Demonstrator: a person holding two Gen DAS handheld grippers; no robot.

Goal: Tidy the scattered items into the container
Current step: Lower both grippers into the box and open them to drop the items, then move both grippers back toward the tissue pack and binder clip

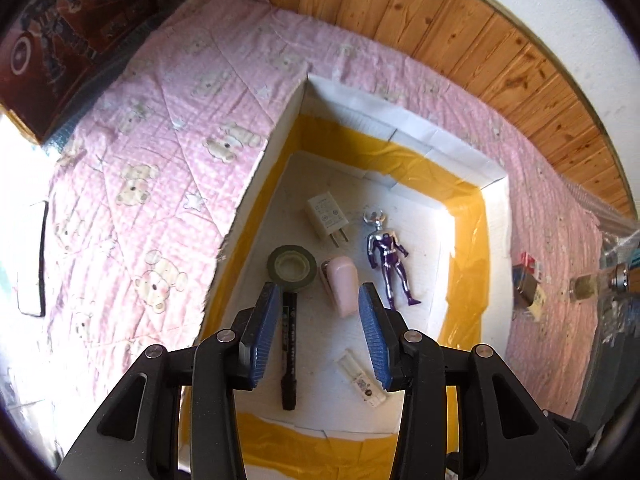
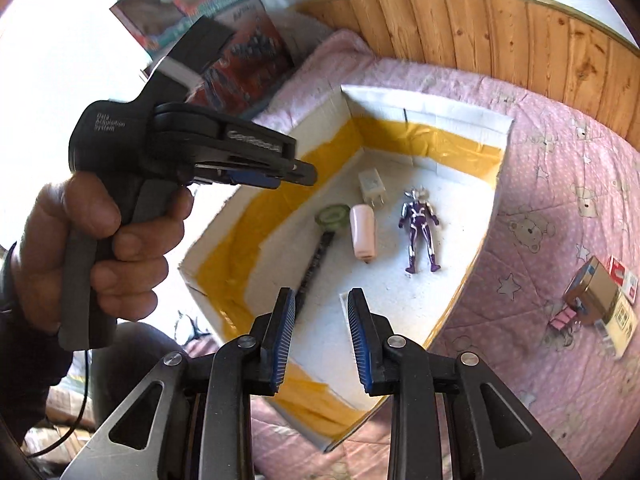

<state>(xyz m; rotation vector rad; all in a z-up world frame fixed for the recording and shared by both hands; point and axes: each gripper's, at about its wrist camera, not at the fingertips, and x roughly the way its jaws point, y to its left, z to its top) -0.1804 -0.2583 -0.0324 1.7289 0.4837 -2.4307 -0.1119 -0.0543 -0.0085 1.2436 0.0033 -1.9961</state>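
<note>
Pink quilted bedspread (image 1: pixel 132 128) with teddy-bear print covers a bed against wood panelling (image 1: pixel 460 36); strong daylight from one side.

Container: an open white cardboard box (image 1: pixel 404 138) with yellow tape lining its inner walls, resting on the quilt. Already lying on its floor, none stacked: purple-and-silver toy figure (image 1: pixel 388 258), black marker (image 1: pixel 289 354), pink stapler-like item (image 1: pixel 344 284), dark tape roll (image 1: pixel 291 269) touching the marker's far end, white charger plug (image 1: pixel 326 220), small white stick-shaped item (image 1: pixel 362 380) nearest the camera.

Left gripper (image 1: pixel 318 334) hovers over the box, jaws apart, nothing between them. Right gripper (image 2: pixel 320 342) sits above the box's near edge, jaws apart and empty.

Judgement: most of the tidying looks done. Left out on the quilt, well apart from the box on its right, is a small cluster: a brown carton (image 2: pixel 596 294) with red-and-white packets beside it. Next step is likely to fetch these. The right gripper is closer to them; take one piece at a time, across its narrower faces, and lift clear of the box wall before releasing over bare floor.

In the way: the box's tall right wall lies between the grippers and the cluster. A glass bottle (image 1: pixel 592 286) stands near the cluster; a dark flat device (image 1: pixel 34 260) lies on the quilt's far left.
</note>
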